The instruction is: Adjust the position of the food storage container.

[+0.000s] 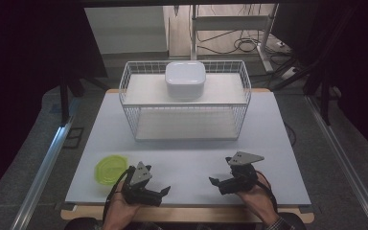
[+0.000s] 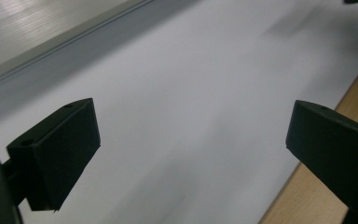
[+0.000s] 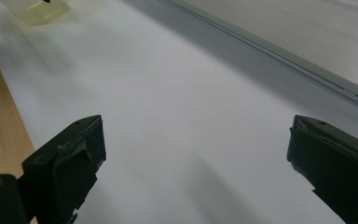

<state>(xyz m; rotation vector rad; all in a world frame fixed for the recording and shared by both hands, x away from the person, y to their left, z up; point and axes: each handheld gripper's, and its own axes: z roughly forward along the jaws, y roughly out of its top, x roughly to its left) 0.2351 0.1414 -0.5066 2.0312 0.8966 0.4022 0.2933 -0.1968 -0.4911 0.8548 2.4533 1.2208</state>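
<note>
The surface (image 1: 187,163) is pale grey-white and plain, with a light wood edge (image 1: 191,214) along its near side. The wire basket (image 1: 185,98) is white, a fine grid of thin wires, and its two shelves are white too. The box (image 1: 186,79) on top is plain white. The bowl (image 1: 110,169) is bright yellow-green and see-through. The left tool (image 1: 160,191) is black with a grey plate; the right tool (image 1: 216,182) is black with a grey plate as well. The floor (image 1: 38,158) is dull grey.
</note>
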